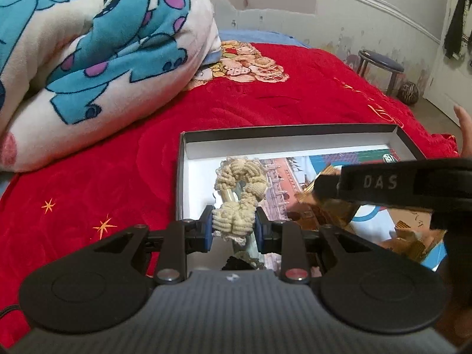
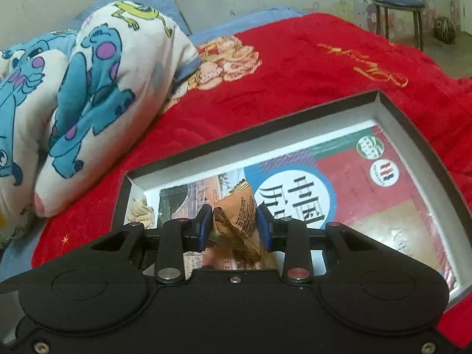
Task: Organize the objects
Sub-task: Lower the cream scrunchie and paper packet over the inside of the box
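A shallow dark-rimmed box [image 1: 289,129] [image 2: 250,131] with a white inside lies on the red bedspread. A colourful printed book [image 2: 368,194] [image 1: 283,177] covers its floor. My left gripper [image 1: 233,226] is shut on a cream crocheted scrunchie [image 1: 240,183], held over the box's left end. My right gripper [image 2: 235,226] is shut on a small gold snack packet [image 2: 236,218], held above the book. The right gripper's black body [image 1: 407,183] crosses the left wrist view at right, with the gold packet [image 1: 321,203] under it. The scrunchie [image 2: 140,211] shows in the box's left corner in the right wrist view.
A rolled fleece blanket [image 1: 97,50] [image 2: 82,97] with blue cartoon monsters lies left of the box. The red bedspread [image 1: 295,94] stretches beyond. A stool [image 1: 380,67] [image 2: 398,14] and a dark ball [image 1: 408,93] stand on the floor by the far wall. A person's hand [image 1: 466,132] shows at right.
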Action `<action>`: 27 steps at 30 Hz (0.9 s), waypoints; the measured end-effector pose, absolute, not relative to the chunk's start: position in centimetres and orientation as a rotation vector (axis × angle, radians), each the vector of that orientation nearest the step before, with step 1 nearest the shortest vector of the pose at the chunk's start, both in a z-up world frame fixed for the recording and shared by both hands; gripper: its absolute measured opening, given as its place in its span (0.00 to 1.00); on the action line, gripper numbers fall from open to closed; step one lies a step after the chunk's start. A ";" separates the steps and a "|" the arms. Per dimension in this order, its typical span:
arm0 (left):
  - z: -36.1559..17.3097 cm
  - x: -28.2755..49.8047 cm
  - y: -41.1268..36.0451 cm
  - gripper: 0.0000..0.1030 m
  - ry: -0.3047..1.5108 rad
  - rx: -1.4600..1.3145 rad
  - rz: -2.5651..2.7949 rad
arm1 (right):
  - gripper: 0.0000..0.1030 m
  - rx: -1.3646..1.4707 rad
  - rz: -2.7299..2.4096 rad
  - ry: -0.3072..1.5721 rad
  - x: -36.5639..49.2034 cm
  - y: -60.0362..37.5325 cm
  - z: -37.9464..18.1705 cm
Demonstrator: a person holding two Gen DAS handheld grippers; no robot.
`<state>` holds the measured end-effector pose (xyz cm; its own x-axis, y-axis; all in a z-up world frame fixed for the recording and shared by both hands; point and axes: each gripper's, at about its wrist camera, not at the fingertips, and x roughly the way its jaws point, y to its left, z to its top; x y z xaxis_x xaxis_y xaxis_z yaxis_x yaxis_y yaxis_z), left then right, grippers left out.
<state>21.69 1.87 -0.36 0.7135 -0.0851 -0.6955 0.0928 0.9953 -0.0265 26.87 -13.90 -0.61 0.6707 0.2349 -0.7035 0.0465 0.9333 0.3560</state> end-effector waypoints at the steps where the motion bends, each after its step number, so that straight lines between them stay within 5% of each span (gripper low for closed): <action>1: -0.4 21.8 1.9 0.31 0.773 0.013 -0.096 | 0.31 0.366 0.111 0.844 27.0 -13.8 -0.8; 17: -0.8 21.7 1.6 0.36 0.806 0.009 -0.086 | 0.32 0.337 0.115 0.884 27.2 -13.4 -1.5; 27: -1.0 21.8 1.8 0.52 0.811 0.011 -0.092 | 0.34 0.347 0.112 0.886 27.1 -12.6 -1.9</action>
<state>21.82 1.80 -0.99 0.6852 -0.0782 -0.7241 0.0867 0.9959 -0.0255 27.14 -12.62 -1.95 0.6310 0.2379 -0.7384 0.0464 0.9386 0.3420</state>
